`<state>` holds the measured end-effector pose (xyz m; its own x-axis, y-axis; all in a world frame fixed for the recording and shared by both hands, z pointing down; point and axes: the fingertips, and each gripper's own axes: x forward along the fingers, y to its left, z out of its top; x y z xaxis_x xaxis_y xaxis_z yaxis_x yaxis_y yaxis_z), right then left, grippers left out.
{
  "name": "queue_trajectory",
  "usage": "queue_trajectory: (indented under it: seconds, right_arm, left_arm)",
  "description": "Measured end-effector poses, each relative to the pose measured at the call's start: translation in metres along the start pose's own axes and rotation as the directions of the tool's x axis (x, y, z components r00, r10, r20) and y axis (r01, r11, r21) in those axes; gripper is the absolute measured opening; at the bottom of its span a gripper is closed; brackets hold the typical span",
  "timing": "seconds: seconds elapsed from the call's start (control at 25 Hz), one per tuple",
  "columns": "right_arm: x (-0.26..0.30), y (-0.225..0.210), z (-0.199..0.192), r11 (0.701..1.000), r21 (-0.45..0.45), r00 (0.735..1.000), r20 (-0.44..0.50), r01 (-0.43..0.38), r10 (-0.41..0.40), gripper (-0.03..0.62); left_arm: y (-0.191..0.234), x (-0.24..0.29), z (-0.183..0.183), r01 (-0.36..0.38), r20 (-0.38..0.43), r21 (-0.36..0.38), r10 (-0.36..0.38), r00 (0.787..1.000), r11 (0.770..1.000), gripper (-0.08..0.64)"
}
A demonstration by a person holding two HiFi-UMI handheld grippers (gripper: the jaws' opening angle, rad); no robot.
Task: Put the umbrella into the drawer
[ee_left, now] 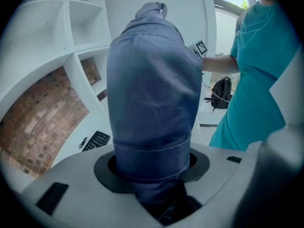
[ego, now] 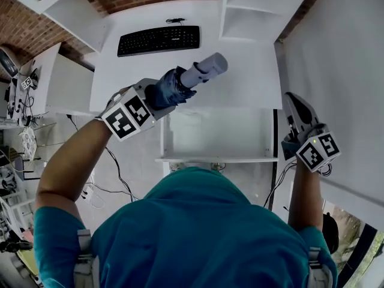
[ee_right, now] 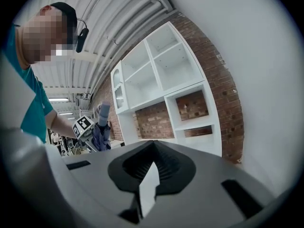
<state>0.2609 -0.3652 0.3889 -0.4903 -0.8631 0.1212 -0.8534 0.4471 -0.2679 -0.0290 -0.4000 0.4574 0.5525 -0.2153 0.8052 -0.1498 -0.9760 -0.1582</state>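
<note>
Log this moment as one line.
left gripper: shut on umbrella | umbrella: in the air by open drawer, not inside | right gripper: shut, empty

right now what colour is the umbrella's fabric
Dark blue umbrella, clearest in the left gripper view.

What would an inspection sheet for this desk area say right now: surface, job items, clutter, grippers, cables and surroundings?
Surface: white desk top, with a keyboard at its back.
Job's things: folded dark-blue fabric umbrella with a grey handle, held over the desk's front edge; white drawer, pulled open beneath the desk.
Clutter: black keyboard; nothing else seen on the desk.
Grippers: left gripper shut on the umbrella; right gripper shut with nothing between its jaws, beside the drawer's right side.
Cables: black cables trail over the floor left of the drawer.
Surroundings: white shelving, red brick wall, black backpack beyond the person.
</note>
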Motion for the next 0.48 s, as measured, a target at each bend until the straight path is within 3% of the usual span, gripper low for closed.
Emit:
queue_trajectory:
  seconds: [0.16, 0.48]
  right_arm:
    - [-0.006, -0.016, -0.013, 1.000, 0.021, 1.000, -0.006, 0.017, -0.017, 0.023]
    - [-0.015, -0.044, -0.043, 0.996, 0.074, 0.999, -0.021, 0.051, -0.050, 0.023]
  left_arm:
    - [-0.023, 0.058, -0.001, 0.106, -0.110, 0.067, -0.098, 0.989, 0.992, 0.216]
    - [-0.072, 0.155, -0.026, 0.306, -0.308, 0.138, -0.253, 0.917, 0.942, 0.213]
